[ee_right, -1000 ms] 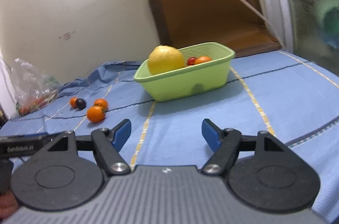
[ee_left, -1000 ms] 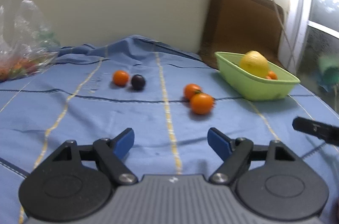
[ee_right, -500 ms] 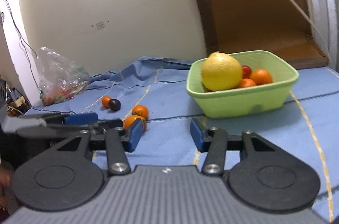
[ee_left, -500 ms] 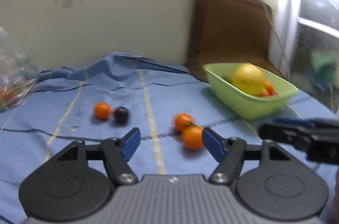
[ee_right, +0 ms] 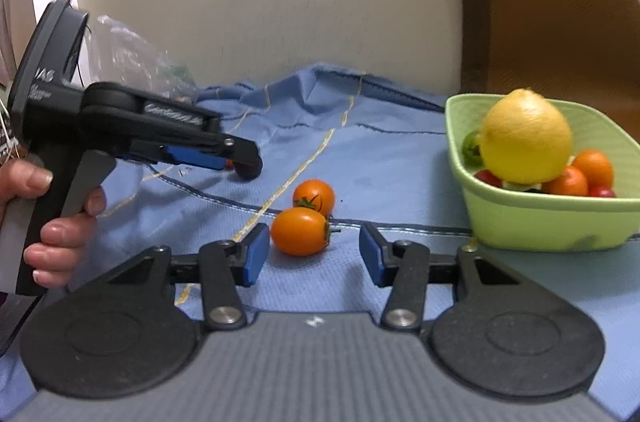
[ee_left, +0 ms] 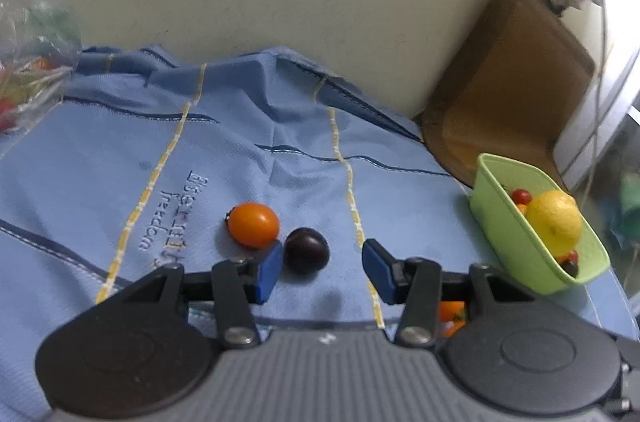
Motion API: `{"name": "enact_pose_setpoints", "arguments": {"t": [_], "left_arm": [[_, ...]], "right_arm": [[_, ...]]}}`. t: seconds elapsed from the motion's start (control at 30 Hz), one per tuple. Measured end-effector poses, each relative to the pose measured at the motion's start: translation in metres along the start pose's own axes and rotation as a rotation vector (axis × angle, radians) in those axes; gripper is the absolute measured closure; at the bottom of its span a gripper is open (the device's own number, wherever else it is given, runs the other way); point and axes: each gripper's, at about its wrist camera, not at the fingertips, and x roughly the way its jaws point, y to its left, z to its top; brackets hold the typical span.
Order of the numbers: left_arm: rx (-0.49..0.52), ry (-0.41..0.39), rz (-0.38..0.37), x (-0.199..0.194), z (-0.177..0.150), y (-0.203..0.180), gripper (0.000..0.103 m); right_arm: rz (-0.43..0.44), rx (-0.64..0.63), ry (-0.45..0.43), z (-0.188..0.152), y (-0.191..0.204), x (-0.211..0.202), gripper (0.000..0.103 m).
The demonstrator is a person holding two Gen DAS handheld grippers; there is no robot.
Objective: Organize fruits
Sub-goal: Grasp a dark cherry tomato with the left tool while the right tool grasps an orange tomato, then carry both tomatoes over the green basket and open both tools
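Blue cloth [ee_left: 100, 158] covers the table. Left gripper [ee_left: 318, 272] has just been closing, jaws still apart; dark fruit [ee_left: 306, 249] sits between them, by the left pad. Right gripper [ee_right: 308, 254] is open w/ an orange tomato [ee_right: 300, 231] in its gap. Green basket [ee_right: 544, 226] waits far right. Center each fruit, squeeze softly, no squashing.

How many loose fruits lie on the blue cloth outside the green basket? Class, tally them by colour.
Orange round tomatoes: 3, one beside the dark fruit, and a touching pair.
Dark purple round fruit: 1.
Total: 4, all on the blue cloth, none in the green plastic basket.
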Motion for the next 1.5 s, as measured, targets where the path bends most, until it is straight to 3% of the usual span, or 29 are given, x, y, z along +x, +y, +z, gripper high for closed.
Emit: {"name": "enact_pose_setpoints", "arguments": {"t": [0.1, 0.13, 0.2, 0.27, 0.53, 0.7, 0.93, 1.13, 1.33, 1.5], "left_arm": [[-0.035, -0.013, 0.007, 0.004, 0.000, 0.002, 0.064], [-0.033, -0.012, 0.025, 0.006, -0.001, 0.001, 0.075], [-0.023, -0.019, 0.037, 0.004, -0.003, 0.000, 0.076], [-0.016, -0.021, 0.034, -0.002, -0.008, -0.001, 0.077], [-0.004, 0.013, -0.090, -0.045, -0.054, -0.019, 0.077], [0.027, 0.028, -0.168, -0.064, -0.069, -0.045, 0.077], [0.117, 0.033, -0.276, -0.059, -0.051, -0.112, 0.077], [0.176, -0.008, -0.304, -0.036, -0.020, -0.163, 0.076], [0.104, 0.013, -0.331, 0.003, 0.020, -0.173, 0.076], [0.103, 0.044, -0.303, 0.045, 0.050, -0.187, 0.075]], "right_arm": [[0.006, -0.012, 0.025, 0.002, 0.002, 0.009, 0.051], [0.006, -0.021, 0.037, 0.001, 0.003, 0.012, 0.051], [0.005, -0.031, 0.044, 0.002, 0.005, 0.014, 0.059], [0.011, -0.035, 0.039, 0.001, 0.005, 0.012, 0.059], [0.037, -0.031, 0.006, -0.013, 0.005, -0.025, 0.060], [-0.010, -0.016, -0.051, -0.025, -0.005, -0.057, 0.060], [-0.116, 0.016, -0.169, -0.030, -0.035, -0.091, 0.060], [-0.220, 0.046, -0.253, -0.015, -0.083, -0.106, 0.059], [-0.272, 0.072, -0.256, 0.005, -0.125, -0.087, 0.059], [-0.282, 0.054, -0.230, 0.009, -0.134, -0.064, 0.058]]}}
